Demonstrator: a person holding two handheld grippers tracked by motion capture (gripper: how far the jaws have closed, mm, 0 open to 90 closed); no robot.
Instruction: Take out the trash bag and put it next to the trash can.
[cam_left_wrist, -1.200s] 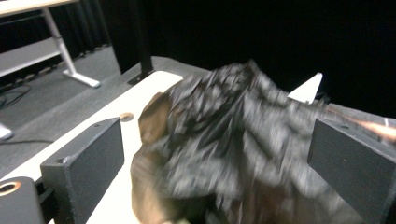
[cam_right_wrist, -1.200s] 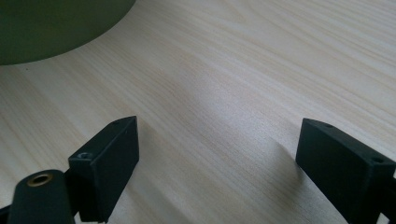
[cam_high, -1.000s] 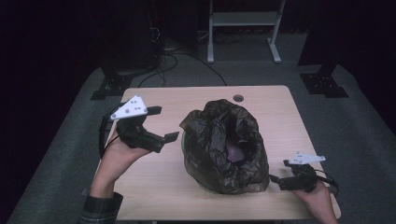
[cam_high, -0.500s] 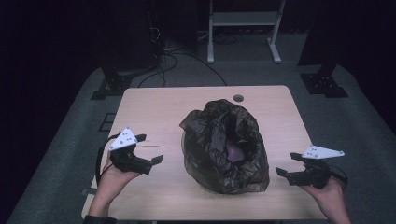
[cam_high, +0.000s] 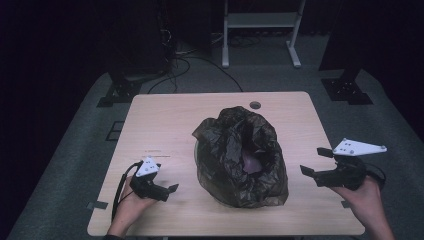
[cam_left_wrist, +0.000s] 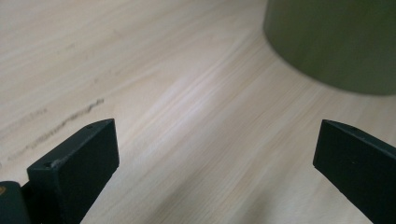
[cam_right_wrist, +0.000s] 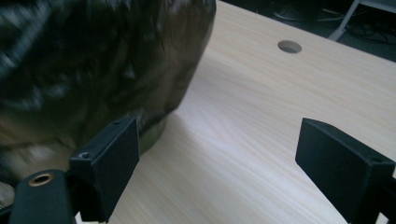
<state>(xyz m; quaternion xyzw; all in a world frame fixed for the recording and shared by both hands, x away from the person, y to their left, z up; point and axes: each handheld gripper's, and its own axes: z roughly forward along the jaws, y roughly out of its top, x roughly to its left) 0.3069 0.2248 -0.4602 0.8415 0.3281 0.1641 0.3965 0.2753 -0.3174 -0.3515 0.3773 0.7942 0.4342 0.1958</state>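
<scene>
Black tongs (cam_high: 172, 189) lower — nearer table edge (cam_high: 225, 231)

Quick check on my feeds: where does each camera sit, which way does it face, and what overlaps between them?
High view: above the near table edge, facing forward and down on the bag; both hands, left tool and right tool show.
Left gripper view: rides the left tool, low over bare wood; open jaws show.
Right gripper view: rides the right tool, facing the bag and table hole; open jaws show.
Shared: the bag and hole appear in high and right gripper views.
</scene>
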